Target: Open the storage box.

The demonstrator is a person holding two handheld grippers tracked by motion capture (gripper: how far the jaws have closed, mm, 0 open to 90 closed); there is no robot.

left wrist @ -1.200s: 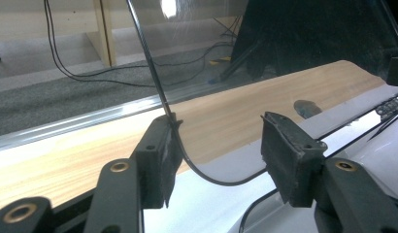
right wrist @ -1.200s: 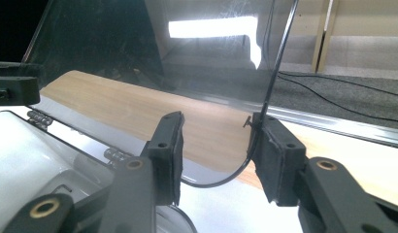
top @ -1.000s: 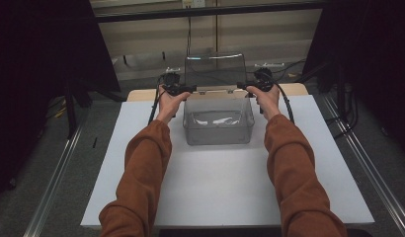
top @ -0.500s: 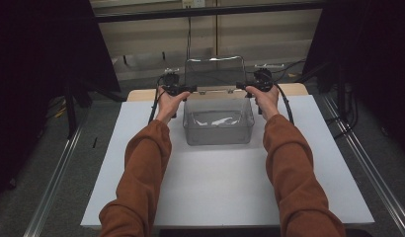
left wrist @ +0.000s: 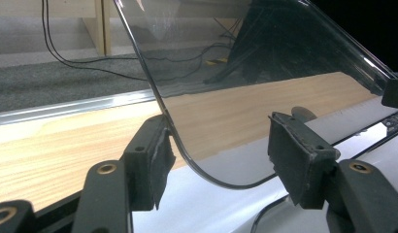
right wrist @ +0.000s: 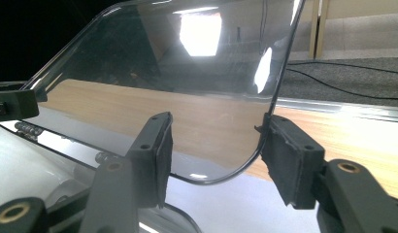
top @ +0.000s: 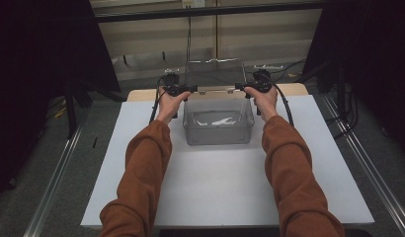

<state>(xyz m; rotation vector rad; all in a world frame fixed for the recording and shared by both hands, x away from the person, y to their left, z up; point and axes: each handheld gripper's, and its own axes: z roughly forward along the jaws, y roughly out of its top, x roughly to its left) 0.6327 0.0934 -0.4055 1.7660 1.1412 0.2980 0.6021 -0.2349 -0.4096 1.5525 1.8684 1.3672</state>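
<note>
1. White board over a wooden table [top: 141,95], dark curtains at both sides and cables on the grey floor behind: that is where we work, with a clear plastic box [top: 218,127] standing toward the far middle of the board.
2. We see the box's hinged clear lid [top: 214,74] raised and leaning back over the far rim, its free edge uppermost. Something pale lies inside the box; we cannot tell what.
3. Our left gripper [left wrist: 216,150] has the lid's lower corner between its jaws. One pad [left wrist: 156,155] touches the lid's edge, the other stands clear, so we judge nothing is clamped. The jaws have just been opening.
4. Our right gripper [right wrist: 214,150] mirrors it at the other corner: the lid's edge lies against one pad [right wrist: 284,155], the other is apart from the pane. These jaws have also just been opening, about half wide.
5. What could go wrong, as we judge it: with both grips let go, the lid may swing forward and slam onto the box, or snag a pad as we draw away and drag the box.
6. Both forearms in rust sleeves reach straight forward, hands [top: 170,102] level at the hinge line, grippers pointing inward at each other across the lid.
</note>
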